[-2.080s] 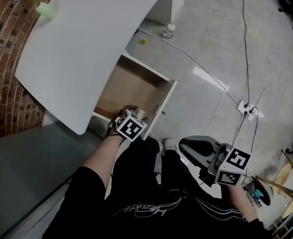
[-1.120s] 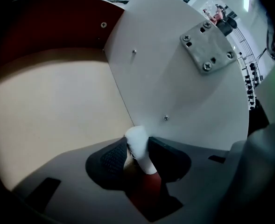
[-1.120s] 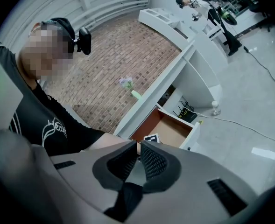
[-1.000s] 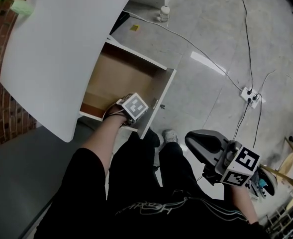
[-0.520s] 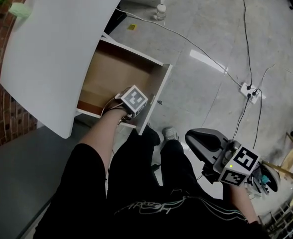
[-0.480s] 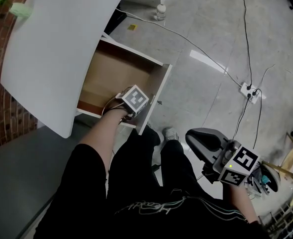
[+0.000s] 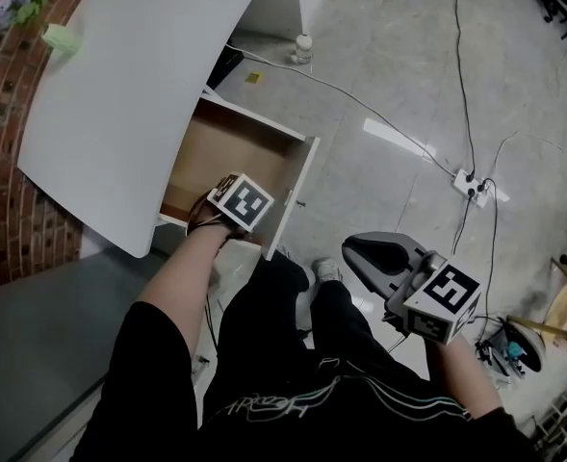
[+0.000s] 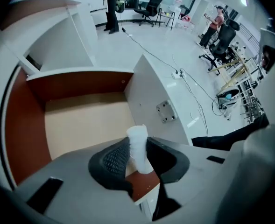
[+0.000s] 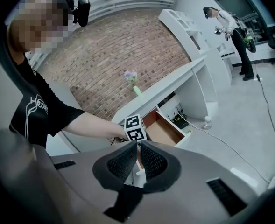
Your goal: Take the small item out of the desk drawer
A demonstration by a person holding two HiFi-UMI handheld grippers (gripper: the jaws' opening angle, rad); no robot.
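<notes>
The desk drawer stands pulled open under the white desk, and its tan floor is bare. My left gripper hangs over the drawer's near side, shut on a small white cylinder that stands upright between the pads. In the head view only that gripper's marker cube shows; the jaws and the cylinder are hidden under it. My right gripper hovers above the floor to the right of my knees, its pads almost together with nothing between them.
The drawer's white front panel sticks out toward my legs. A green vase with flowers sits on the desk's far end. On the floor lie a small bottle, a long cable and a power strip.
The left gripper's cube has drawn back a little toward the drawer's near edge. The right gripper has drifted slightly left and up in the head view.
</notes>
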